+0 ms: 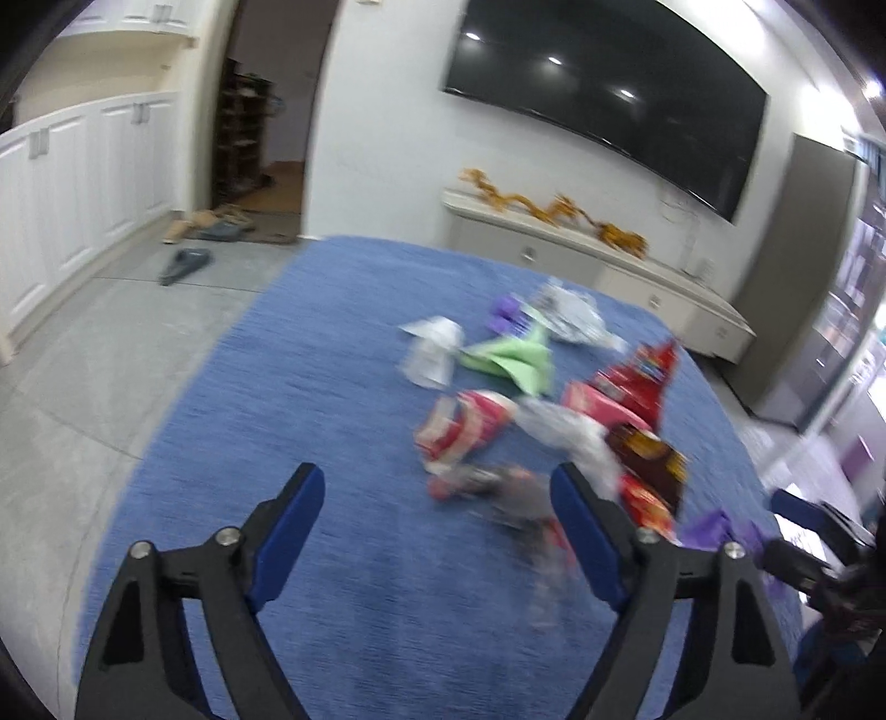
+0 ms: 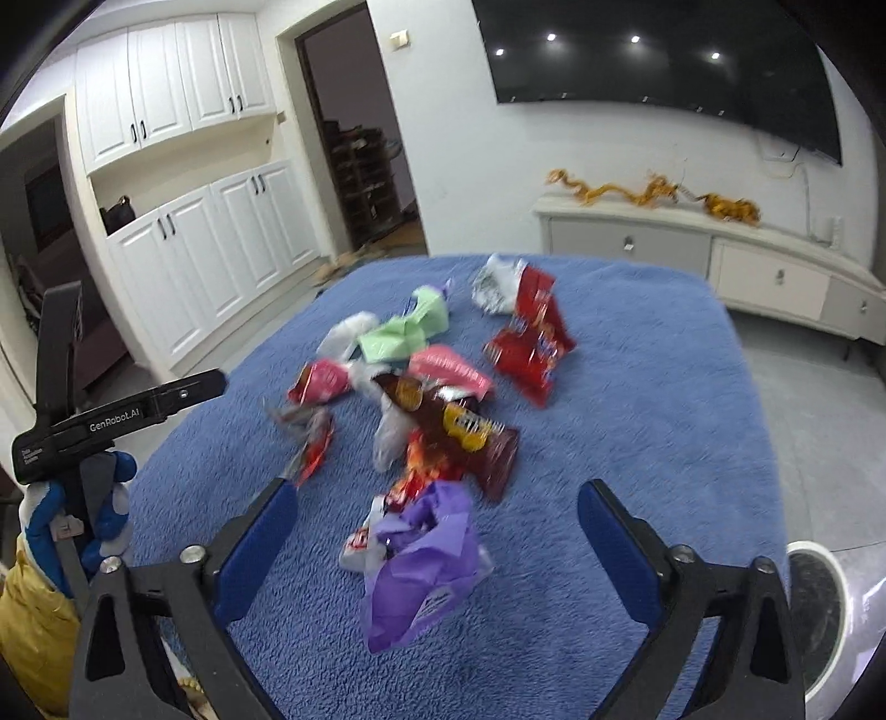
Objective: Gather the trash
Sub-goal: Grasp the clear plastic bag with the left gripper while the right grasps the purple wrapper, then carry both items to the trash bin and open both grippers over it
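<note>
A heap of snack wrappers lies on a blue cloth-covered table. My left gripper is open; a blurred dark-and-red wrapper shows between its fingers, apart from the pads. A red-and-white wrapper and a green wrapper lie further off. My right gripper is open above a crumpled purple wrapper, not touching it. Beyond it are a brown chocolate wrapper, a red bag, a green wrapper and a pink one.
A low white sideboard with orange dragon figures stands under a wall TV. White cupboards and a doorway are at the left. A white bin rim sits at the table's right. The left gripper's body shows at the left.
</note>
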### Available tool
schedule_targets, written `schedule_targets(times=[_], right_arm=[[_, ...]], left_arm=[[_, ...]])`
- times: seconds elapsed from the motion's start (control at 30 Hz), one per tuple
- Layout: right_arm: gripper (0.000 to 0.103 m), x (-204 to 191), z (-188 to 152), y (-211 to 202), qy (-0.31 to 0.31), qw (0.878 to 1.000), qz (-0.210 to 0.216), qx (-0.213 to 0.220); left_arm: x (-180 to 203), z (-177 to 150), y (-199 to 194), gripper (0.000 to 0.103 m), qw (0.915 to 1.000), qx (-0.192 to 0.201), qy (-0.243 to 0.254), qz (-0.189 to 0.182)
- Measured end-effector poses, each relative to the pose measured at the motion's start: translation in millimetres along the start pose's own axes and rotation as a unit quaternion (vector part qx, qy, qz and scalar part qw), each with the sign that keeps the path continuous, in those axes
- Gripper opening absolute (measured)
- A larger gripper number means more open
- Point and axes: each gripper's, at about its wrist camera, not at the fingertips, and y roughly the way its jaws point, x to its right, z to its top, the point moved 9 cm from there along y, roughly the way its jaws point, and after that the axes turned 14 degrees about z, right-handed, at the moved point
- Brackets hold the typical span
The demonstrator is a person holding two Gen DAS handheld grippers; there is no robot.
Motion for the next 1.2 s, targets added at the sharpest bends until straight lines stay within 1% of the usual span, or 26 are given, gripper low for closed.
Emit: schedule_targets(times=[0.03, 0.1, 0.13, 0.17, 0.23, 0.27, 0.33, 0.37, 0.4, 0.43, 0.47, 0.5, 0.6, 0.7, 0.8, 0.93, 1.07, 1.1, 1.17, 1.2], right_arm=[[0.091, 1.7, -3.6, 5.2, 0.004, 1.000, 0.004, -0.008], [0.073, 7.8, -10.5, 13.1, 0.017, 1.000, 0.009, -0.022], [0.068, 9.7, -13.5, 11.1, 0.024, 0.999, 0.013, -0.027], [0.060, 12.3, -16.0, 12.5, 0.029, 0.999, 0.014, -0.031], [0.057, 17.2, -20.5, 16.4, 0.037, 0.998, 0.016, -0.038], [0.055, 17.9, -22.3, 16.0, 0.038, 0.998, 0.015, -0.041], [0.048, 22.2, -25.0, 17.2, 0.039, 0.998, 0.009, -0.044], [0.044, 24.0, -25.8, 16.4, 0.043, 0.998, 0.012, -0.041], [0.039, 26.0, -25.8, 15.9, 0.050, 0.998, 0.018, -0.036], [0.037, 27.0, -25.8, 14.9, 0.051, 0.998, 0.021, -0.033], [0.031, 28.0, -25.1, 15.4, 0.051, 0.998, 0.024, -0.030], [0.030, 27.8, -24.3, 14.4, 0.051, 0.998, 0.025, -0.029], [0.026, 25.6, -23.2, 12.3, 0.046, 0.998, 0.030, -0.026], [0.025, 22.5, -20.2, 5.2, 0.038, 0.999, 0.029, -0.017], [0.024, 21.5, -14.3, -7.2, 0.040, 0.999, 0.032, 0.002], [0.024, 24.0, -4.9, -31.6, 0.043, 0.998, 0.032, 0.037], [0.024, 46.3, 7.4, -73.5, 0.052, 0.995, 0.008, 0.084], [0.024, 56.8, 9.1, -88.2, 0.058, 0.994, -0.003, 0.098], [0.024, 79.1, 10.1, -115.4, 0.071, 0.990, -0.026, 0.118], [0.024, 93.2, 8.8, -131.0, 0.079, 0.988, -0.041, 0.129]], left_arm=[[8.6, -2.6, 1.9, 0.076, 0.9999, -0.005, 0.008, -0.009], [26.6, -11.3, 7.5, 0.071, 0.9992, -0.019, 0.026, -0.022], [33.1, -16.2, 10.7, 0.069, 0.9989, -0.024, 0.031, -0.026], [38.9, -20.1, 14.4, 0.066, 0.9984, -0.031, 0.036, -0.030], [48.0, -27.7, 25.5, 0.054, 0.9975, -0.047, 0.044, -0.028], [51.4, -32.2, 33.0, 0.050, 0.9968, -0.059, 0.047, -0.026], [53.9, -38.9, 42.3, 0.034, 0.9956, -0.076, 0.050, -0.022], [56.4, -42.1, 46.2, 0.033, 0.9951, -0.081, 0.052, -0.024], [57.9, -43.4, 46.3, 0.029, 0.9951, -0.080, 0.054, -0.024], [58.3, -43.5, 44.6, 0.021, 0.9952, -0.076, 0.058, -0.023], [62.2, -43.8, 41.6, 0.017, 0.9950, -0.072, 0.064, -0.027], [64.5, -44.2, 39.0, 0.012, 0.9949, -0.069, 0.068, -0.027], [71.6, -42.6, 33.9, 0.006, 0.9948, -0.063, 0.075, -0.025], [71.5, -33.2, 19.5, 0.004, 0.9959, -0.047, 0.074, -0.024], [68.4, -20.3, 1.4, 0.004, 0.9969, -0.027, 0.070, -0.021], [85.5, -3.2, -21.5, 0.004, 0.9959, -0.003, 0.088, -0.022], [136.2, 15.8, -46.6, 0.004, 0.9904, 0.019, 0.124, -0.059], [160.4, 20.4, -53.3, 0.004, 0.9869, 0.025, 0.140, -0.076], [196.4, 22.5, -59.3, 0.004, 0.9811, 0.028, 0.163, -0.101], [222.4, 22.2, -62.4, 0.004, 0.9761, 0.029, 0.180, -0.118]])
